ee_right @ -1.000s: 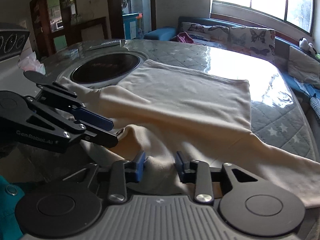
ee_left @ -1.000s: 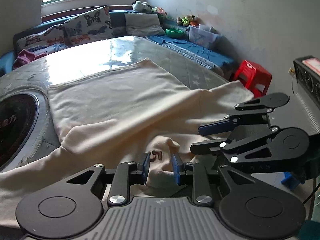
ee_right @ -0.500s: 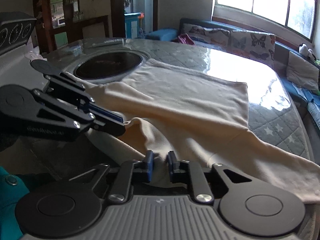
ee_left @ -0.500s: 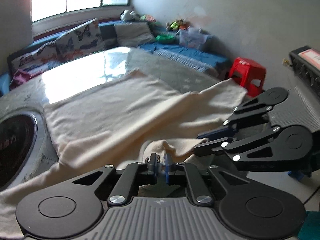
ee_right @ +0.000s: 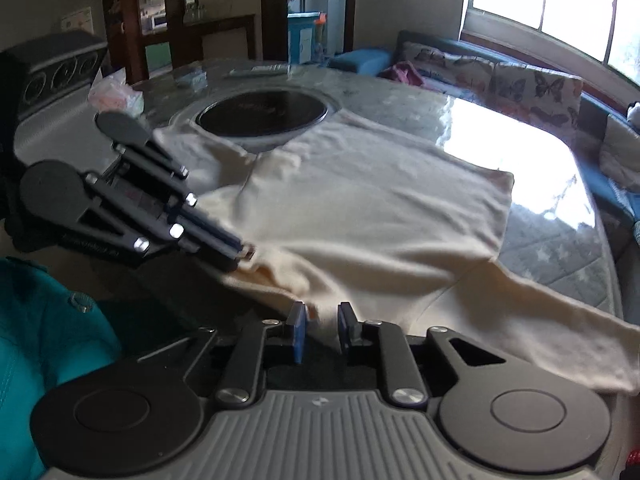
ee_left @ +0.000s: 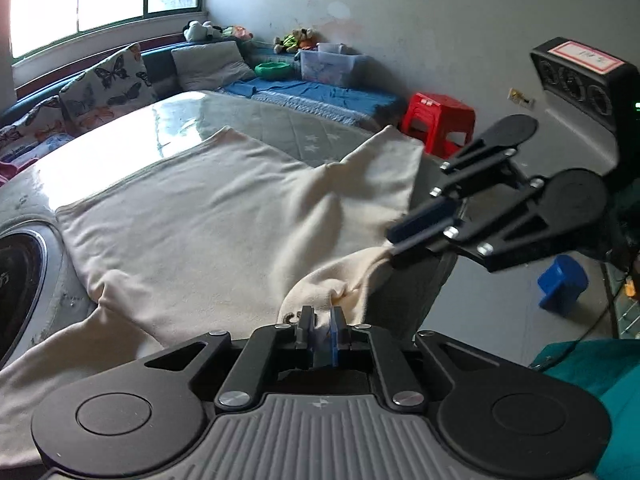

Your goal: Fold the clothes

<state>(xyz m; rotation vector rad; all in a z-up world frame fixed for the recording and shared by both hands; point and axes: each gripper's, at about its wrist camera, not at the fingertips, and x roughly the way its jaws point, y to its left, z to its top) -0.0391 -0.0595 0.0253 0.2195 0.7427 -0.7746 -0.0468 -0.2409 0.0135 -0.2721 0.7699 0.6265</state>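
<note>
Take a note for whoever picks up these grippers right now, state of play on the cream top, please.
Left hand-held gripper: shut on the cream top's near edge.
Right hand-held gripper: cloth between its jaws, which are opening slightly; grip looks loose in its own view.
Top: spread on the round table, a sleeve trailing off each side.
Done: near edge pinched up.
Left: every fold.

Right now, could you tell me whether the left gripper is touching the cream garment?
Touching. The left wrist view shows the left gripper with its jaws closed on a fold of the cream garment, the cloth pinched between the pads and lifted from the table.
</note>
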